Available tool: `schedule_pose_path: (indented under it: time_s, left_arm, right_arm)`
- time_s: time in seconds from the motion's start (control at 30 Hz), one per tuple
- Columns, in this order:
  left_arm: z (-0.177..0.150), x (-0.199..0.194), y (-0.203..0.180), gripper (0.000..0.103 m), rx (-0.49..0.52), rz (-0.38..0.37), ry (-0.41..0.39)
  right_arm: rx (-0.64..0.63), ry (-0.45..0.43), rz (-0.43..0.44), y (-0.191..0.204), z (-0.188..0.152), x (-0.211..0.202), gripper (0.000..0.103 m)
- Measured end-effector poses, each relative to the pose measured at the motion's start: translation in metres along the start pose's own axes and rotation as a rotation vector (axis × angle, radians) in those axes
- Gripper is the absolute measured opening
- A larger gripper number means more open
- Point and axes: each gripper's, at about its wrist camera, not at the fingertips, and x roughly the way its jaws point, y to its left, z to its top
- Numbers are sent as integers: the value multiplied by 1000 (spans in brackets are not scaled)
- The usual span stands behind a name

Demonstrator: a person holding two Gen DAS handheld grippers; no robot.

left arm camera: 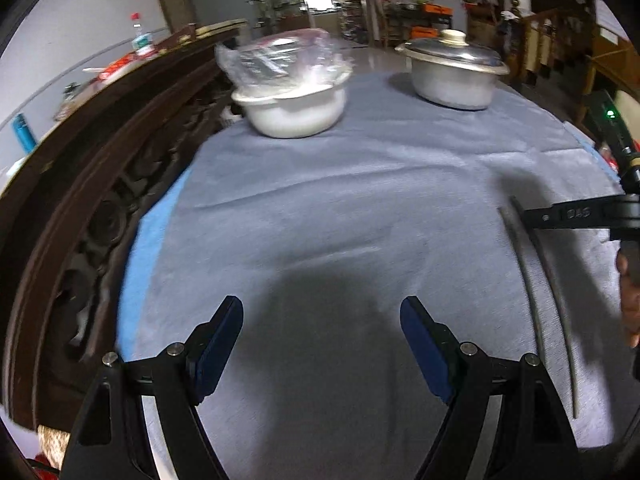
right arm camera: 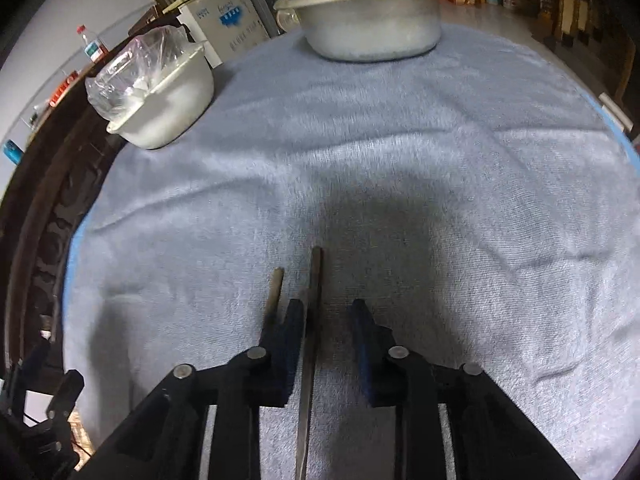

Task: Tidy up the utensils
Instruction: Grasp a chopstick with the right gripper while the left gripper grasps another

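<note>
At bottom centre of the right wrist view, the right gripper [right arm camera: 326,312] straddles one chopstick [right arm camera: 312,320] lengthwise, jaws part open, seemingly not gripping; the other [right arm camera: 275,292] lies just left. Left gripper [left arm camera: 322,320] gapes empty.

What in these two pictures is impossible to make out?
- What is inside the metal pot: its lid covers it in both views.
- What is in the white bowl: a crinkled plastic bag blurs it.
- One chopstick: in the right wrist view a finger of the right gripper hides its near part.
- The other chopstick: its near end runs off the bottom edge.
- Background shelves: too small and blurred.
</note>
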Motion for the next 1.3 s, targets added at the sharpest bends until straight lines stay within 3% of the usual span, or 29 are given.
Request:
schedule_pose_path:
  time_s: [0.1,0.33,0.57,0.67,0.83,1.03,1.13,1.27,1.3]
  left_arm:
    - [10,8,-10,81,23,-74,4]
    - [43,27,-51,81,99,-280,26]
    - [63,52,-103,78,159,-403,132]
    - [68,64,-118,66,187,-410,189]
    - [71,88,-133,57,195,-404,290]
    - [81,92,-148,53,236,-372,285]
    - [83,93,-155,40,263,-347,264]
    - [86,94,-152,10,263,-353,239]
    - [86,95,-149,9,246,-365,244]
  right_arm:
    - [-31,8,-27,1,1,1,6]
    - [11,12,-36,-28,-3,-10,6]
    - [53,53,-38,-62,-7,-23,6]
    - [65,78,-16,-67,-7,-23,6]
    - [65,110,-3,-67,-2,-19,7]
    - [65,127,-7,-65,9,-11,8]
    - [45,118,-14,-62,13,-9,9]
    - [8,103,-20,-59,12,-9,7]
    - [12,98,-14,-59,12,-9,7]
